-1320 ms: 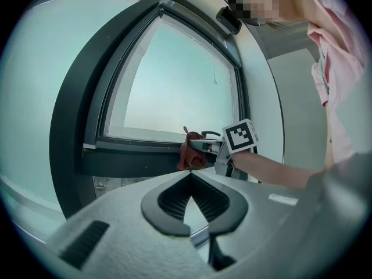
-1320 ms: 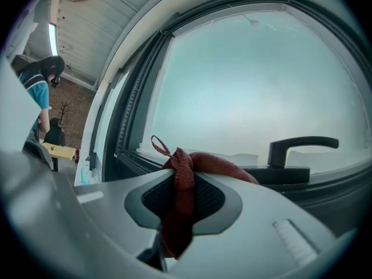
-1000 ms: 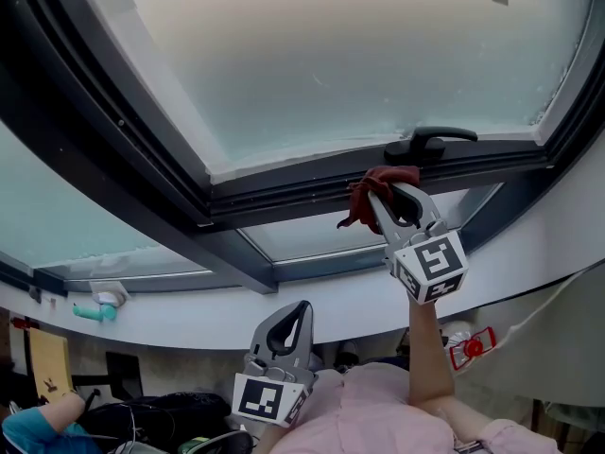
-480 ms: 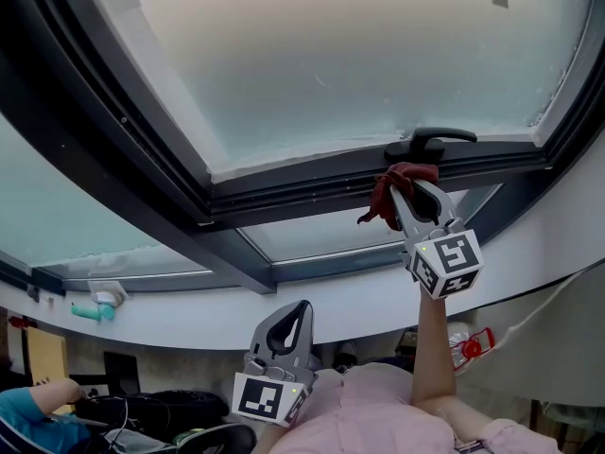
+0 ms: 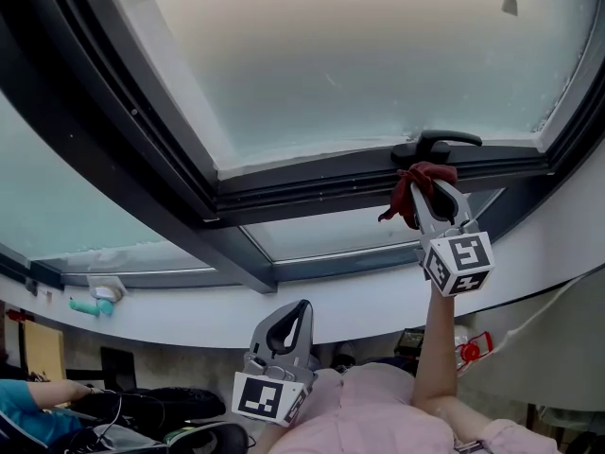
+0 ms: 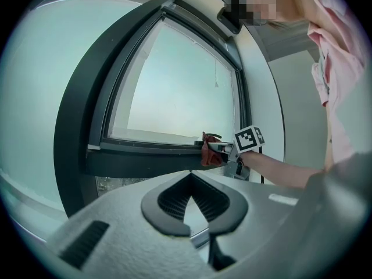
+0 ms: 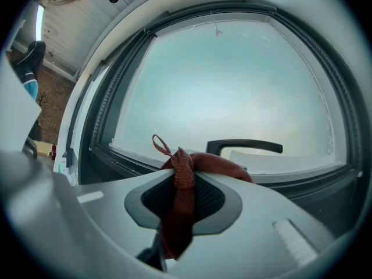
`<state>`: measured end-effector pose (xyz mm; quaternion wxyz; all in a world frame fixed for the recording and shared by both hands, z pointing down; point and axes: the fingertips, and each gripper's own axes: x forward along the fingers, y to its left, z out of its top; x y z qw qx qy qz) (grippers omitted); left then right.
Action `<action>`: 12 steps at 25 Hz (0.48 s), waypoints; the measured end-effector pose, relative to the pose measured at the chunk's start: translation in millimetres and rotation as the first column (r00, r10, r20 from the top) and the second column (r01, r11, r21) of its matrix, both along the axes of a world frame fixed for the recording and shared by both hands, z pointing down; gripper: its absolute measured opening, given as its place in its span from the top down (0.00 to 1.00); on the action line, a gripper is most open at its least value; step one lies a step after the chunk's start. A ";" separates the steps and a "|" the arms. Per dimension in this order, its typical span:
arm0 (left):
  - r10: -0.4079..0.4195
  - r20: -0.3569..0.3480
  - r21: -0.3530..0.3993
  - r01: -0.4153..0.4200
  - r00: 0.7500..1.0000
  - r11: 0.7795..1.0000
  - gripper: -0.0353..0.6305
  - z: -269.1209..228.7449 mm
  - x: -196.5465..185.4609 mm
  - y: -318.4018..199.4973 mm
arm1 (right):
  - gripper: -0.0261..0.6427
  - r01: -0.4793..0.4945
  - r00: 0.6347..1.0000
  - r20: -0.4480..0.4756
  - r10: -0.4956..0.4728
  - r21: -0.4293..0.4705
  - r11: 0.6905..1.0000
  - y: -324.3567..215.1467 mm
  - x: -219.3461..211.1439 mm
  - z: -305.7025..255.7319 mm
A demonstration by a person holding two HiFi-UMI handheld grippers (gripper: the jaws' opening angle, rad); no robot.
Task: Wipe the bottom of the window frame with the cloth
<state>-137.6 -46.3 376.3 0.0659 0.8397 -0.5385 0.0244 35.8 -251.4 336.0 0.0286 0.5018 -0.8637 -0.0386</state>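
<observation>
A dark red cloth [image 5: 419, 185] is bunched at the tips of my right gripper [image 5: 425, 185], which is shut on it. The cloth [image 7: 185, 185] hangs down between the jaws in the right gripper view. It is pressed against the dark bottom rail of the window frame [image 5: 312, 185], just below the black window handle [image 5: 440, 144]. The same handle [image 7: 244, 146] shows right above the cloth. My left gripper [image 5: 295, 312] hangs low by the person's chest, shut and holding nothing. In the left gripper view the cloth [image 6: 208, 153] sits far off on the frame.
The white sill [image 5: 312, 303] runs under a lower pane. A dark mullion [image 5: 142, 159] slants across the left. The frame's right upright [image 5: 577, 112] stands close to the handle. A cord pull [image 5: 510, 2] hangs at the top right. A teal object [image 5: 92, 305] lies on the sill's left end.
My right gripper has slid to the right along the bottom rail with the cloth, ending up under the handle. The left gripper has stayed where it was.
</observation>
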 end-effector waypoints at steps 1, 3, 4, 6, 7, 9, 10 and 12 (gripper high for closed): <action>-0.004 -0.001 0.001 0.004 1.000 1.000 0.95 0.0 -1.1 0.6 | 0.85 -0.010 1.000 -0.005 0.010 0.000 1.000 -0.6 2.4 0.0; -0.010 -0.001 -0.001 0.010 1.000 1.000 0.95 0.3 -3.6 2.1 | 0.85 -0.024 1.000 -0.010 0.024 -0.001 1.000 -1.3 5.5 0.1; -0.013 -0.002 -0.002 0.013 1.000 1.000 0.95 0.4 -4.7 2.9 | 0.85 -0.029 0.999 -0.015 0.029 -0.002 1.000 -1.4 5.8 0.1; -0.016 -0.006 -0.001 0.016 1.000 1.000 0.95 -0.5 -6.6 4.4 | 0.85 -0.040 0.999 -0.031 0.040 -0.004 0.999 -1.2 5.2 0.0; -0.017 -0.007 0.001 0.017 1.000 1.000 0.95 -1.2 -7.6 5.2 | 0.85 -0.045 0.998 -0.039 0.045 -0.005 0.999 -1.1 4.7 -0.1; -0.019 -0.009 0.005 0.019 1.000 1.000 0.95 -2.2 -10.1 7.0 | 0.84 -0.053 0.998 -0.040 0.052 -0.009 0.999 -1.2 3.9 -0.5; -0.020 -0.010 0.008 0.020 1.000 1.000 0.95 -2.0 -11.5 7.9 | 0.84 -0.055 0.998 -0.034 0.054 -0.012 0.998 -1.4 3.7 -0.8; -0.022 -0.012 0.013 0.022 1.000 1.000 0.95 -1.1 -15.0 10.6 | 0.84 -0.058 0.998 -0.015 0.057 -0.017 0.998 -0.4 3.0 -1.1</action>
